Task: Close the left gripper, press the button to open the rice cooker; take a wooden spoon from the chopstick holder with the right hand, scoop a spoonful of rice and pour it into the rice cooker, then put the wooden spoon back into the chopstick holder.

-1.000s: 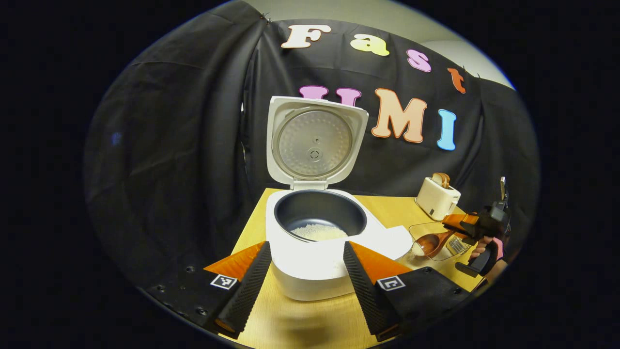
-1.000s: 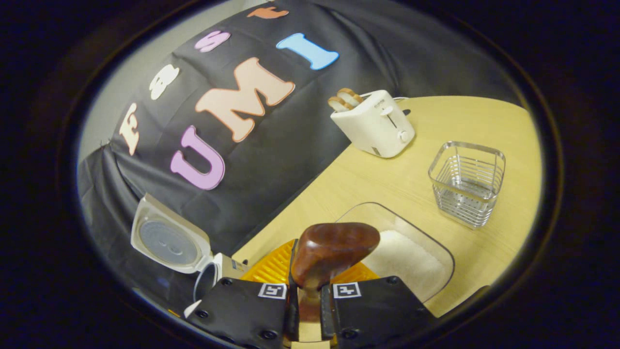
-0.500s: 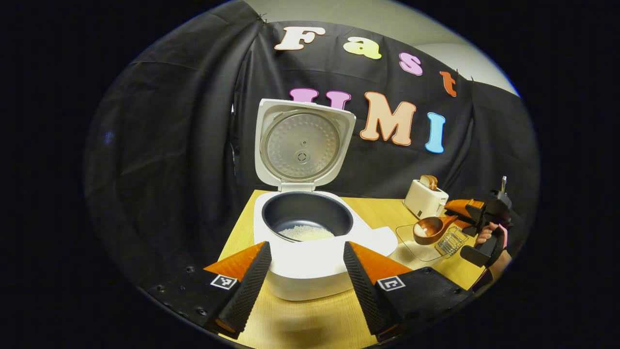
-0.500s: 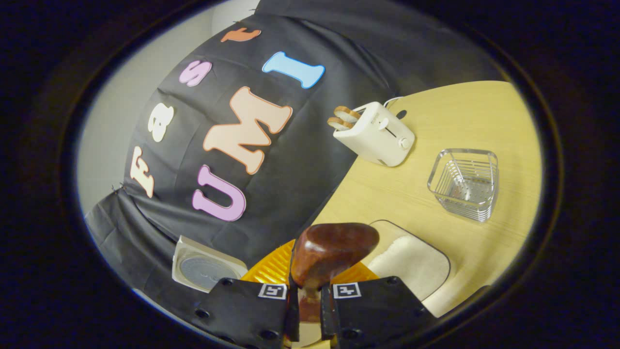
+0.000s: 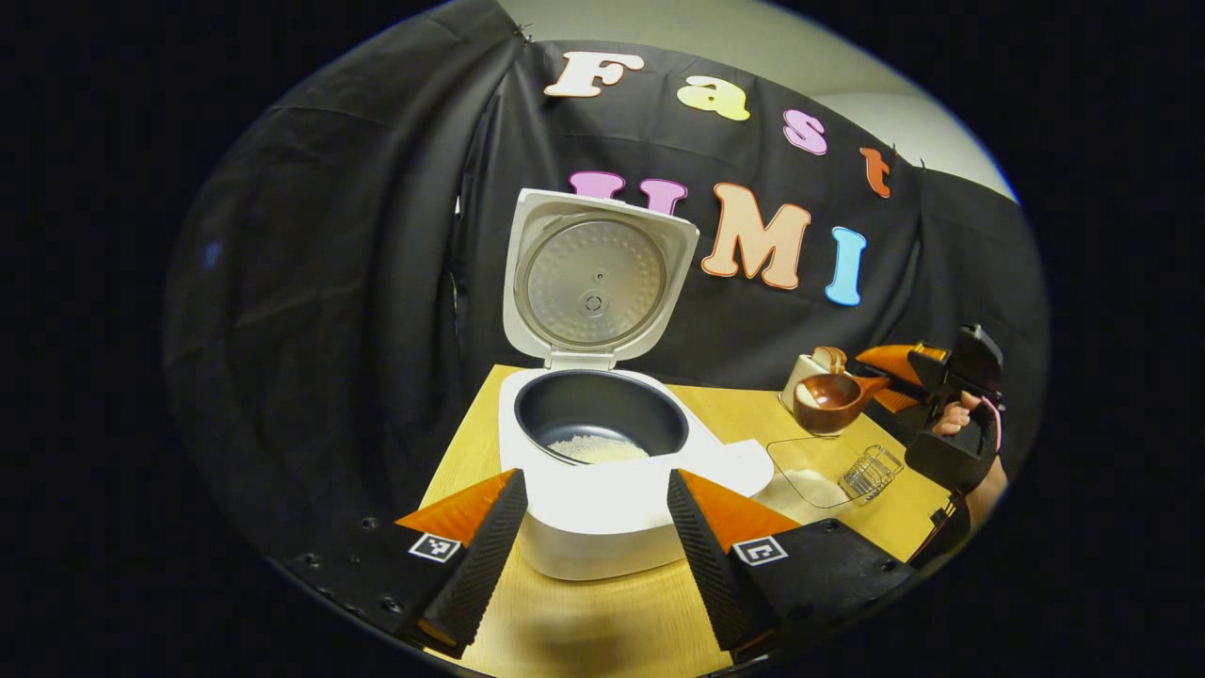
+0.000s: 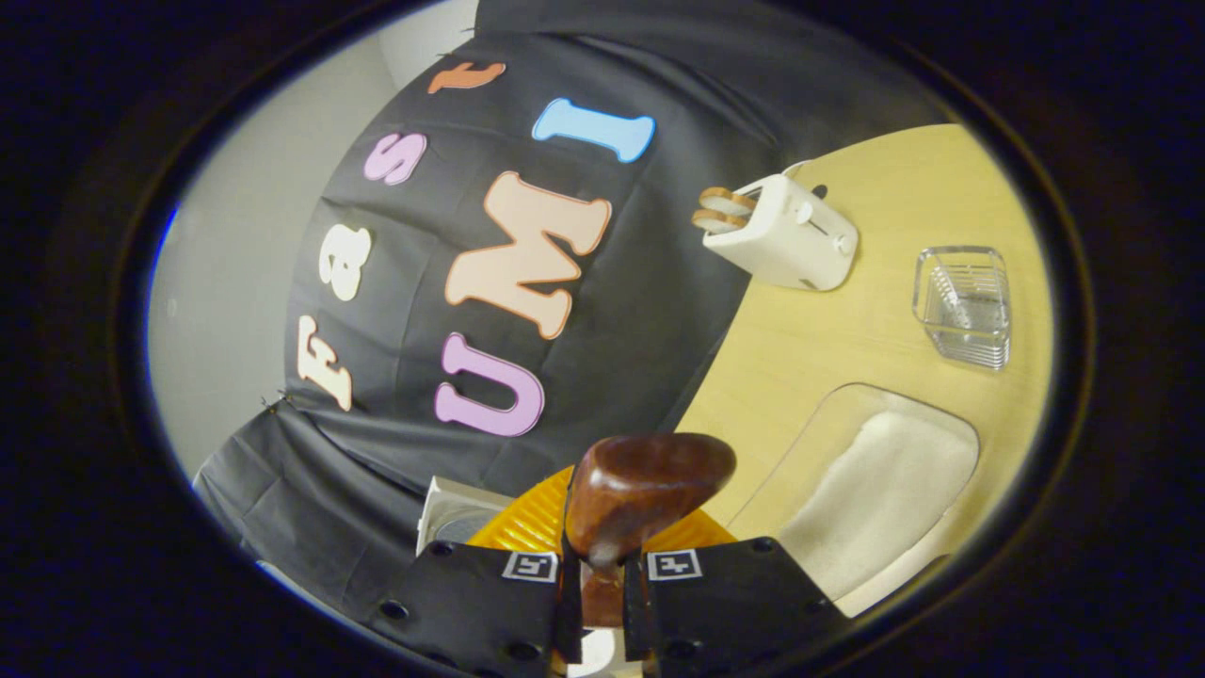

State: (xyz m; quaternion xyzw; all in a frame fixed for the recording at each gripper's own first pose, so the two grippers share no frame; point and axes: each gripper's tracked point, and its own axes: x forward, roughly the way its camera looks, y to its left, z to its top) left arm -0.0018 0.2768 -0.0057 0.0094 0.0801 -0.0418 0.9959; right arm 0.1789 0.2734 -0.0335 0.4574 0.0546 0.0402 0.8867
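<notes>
Up close in the right gripper view, my right gripper [image 6: 602,603] has its fingers clamped on the handle of the wooden spoon [image 6: 640,490], bowl pointing forward along them at bottom centre. In the left gripper view, my left gripper [image 5: 591,556] sits with fingers apart, framing the open rice cooker [image 5: 602,443] at centre. Farther right, the spoon carries rice above the rice tray [image 5: 814,471], its long axis aimed left toward the pot; I judge the right hand must travel that way.
</notes>
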